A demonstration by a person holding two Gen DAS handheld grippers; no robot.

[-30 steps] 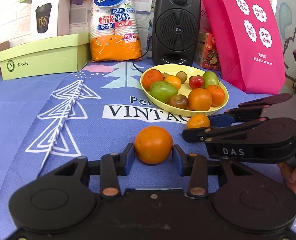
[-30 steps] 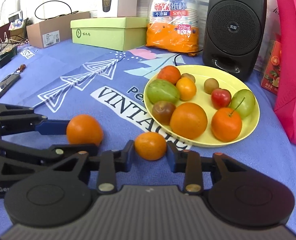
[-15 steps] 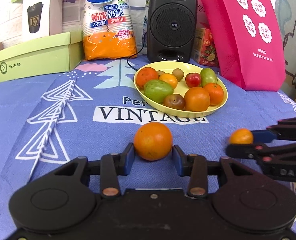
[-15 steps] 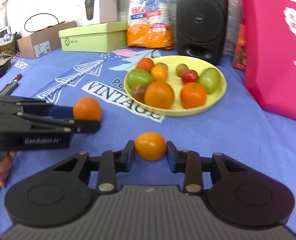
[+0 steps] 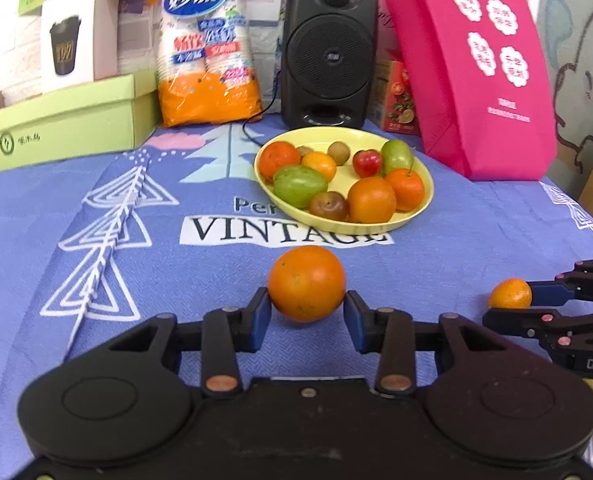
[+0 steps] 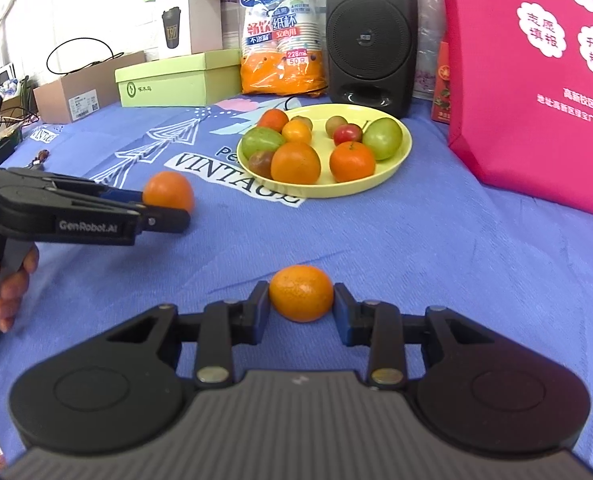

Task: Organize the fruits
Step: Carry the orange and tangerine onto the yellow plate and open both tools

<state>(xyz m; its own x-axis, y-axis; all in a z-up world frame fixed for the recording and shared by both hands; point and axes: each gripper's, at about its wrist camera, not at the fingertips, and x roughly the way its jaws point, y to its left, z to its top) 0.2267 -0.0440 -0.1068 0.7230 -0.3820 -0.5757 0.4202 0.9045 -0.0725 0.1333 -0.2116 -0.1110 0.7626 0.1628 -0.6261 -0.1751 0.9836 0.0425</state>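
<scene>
Left gripper clamps a big orange and right gripper clamps a small tangerine, both near the front edge of the blue cloth, short of the yellow plate mid-surface. Risk: both fruits are round and pinched only at the pad tips, so either could squirt out and roll off. The plate looks crowded, so a drop there may knock others over the rim
</scene>
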